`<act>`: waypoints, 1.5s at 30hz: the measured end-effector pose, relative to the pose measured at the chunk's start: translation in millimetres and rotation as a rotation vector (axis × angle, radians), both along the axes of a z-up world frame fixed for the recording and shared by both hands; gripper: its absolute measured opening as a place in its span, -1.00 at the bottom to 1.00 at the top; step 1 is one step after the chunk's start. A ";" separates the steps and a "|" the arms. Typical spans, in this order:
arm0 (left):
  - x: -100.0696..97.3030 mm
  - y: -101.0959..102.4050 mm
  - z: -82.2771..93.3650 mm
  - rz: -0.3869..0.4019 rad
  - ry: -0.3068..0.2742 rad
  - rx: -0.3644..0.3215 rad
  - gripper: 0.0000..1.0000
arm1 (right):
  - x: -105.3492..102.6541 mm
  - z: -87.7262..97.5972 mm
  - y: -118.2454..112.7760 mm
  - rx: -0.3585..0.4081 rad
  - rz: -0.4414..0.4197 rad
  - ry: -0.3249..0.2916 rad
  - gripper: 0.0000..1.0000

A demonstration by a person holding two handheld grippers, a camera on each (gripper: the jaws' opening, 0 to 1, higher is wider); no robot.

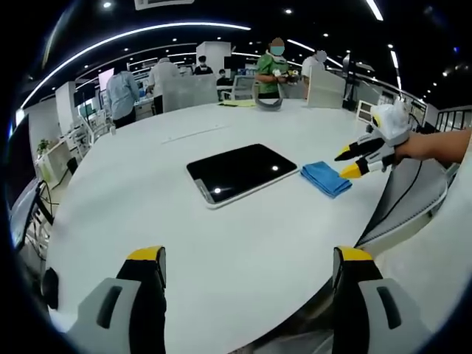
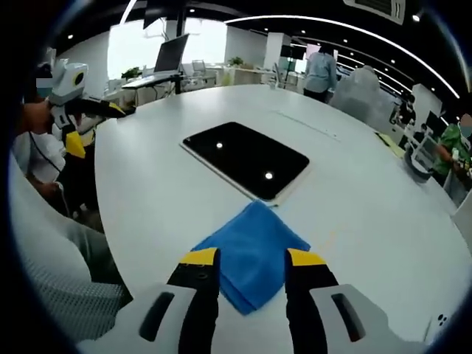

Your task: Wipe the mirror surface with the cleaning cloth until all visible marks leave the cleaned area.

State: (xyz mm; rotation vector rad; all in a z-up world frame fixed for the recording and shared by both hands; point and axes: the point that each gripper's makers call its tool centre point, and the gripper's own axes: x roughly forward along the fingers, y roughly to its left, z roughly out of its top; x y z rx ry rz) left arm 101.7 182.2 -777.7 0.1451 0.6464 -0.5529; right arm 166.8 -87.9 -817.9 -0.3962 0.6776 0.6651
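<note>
Left tool (image 1: 251, 265): jaws wide apart, holding nothing, above desk (image 1: 243, 243).
Right tool (image 2: 253, 257): jaws apart, empty, over cloth (image 2: 254, 247).
Cloth: folded, just beside mirror (image 2: 247, 158).
Mirror: flat on desk.

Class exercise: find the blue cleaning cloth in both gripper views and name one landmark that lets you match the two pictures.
Left gripper view: the blue cleaning cloth lies right of centre, just right of the mirror.
Right gripper view: the cloth lies low and central, just ahead of the right claw.
Shared landmark: the mirror on the white table.
</note>
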 end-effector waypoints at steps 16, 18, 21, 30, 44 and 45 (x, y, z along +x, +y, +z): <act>0.4 8.4 0.2 0.033 0.005 -0.014 0.87 | 27.1 -23.1 -2.3 -0.015 -0.065 0.088 -0.58; 0.6 9.8 0.7 0.034 0.005 -0.013 0.86 | 27.3 -24.9 -0.2 -0.011 -0.066 0.097 -0.58; 1.2 12.3 1.5 0.039 0.005 -0.011 0.86 | 26.5 -31.4 -0.1 -0.018 -0.071 0.123 -0.58; 3.5 14.6 -0.1 0.042 0.009 -0.012 0.86 | 24.8 -35.1 0.1 0.005 -0.063 0.124 -0.58; 4.4 8.9 -2.4 0.041 0.002 -0.033 0.85 | 17.6 -35.4 11.9 -0.031 -0.035 0.134 -0.94; 3.8 9.7 -2.8 0.041 0.004 -0.033 0.85 | 18.4 -35.2 11.1 -0.025 -0.047 0.136 -0.95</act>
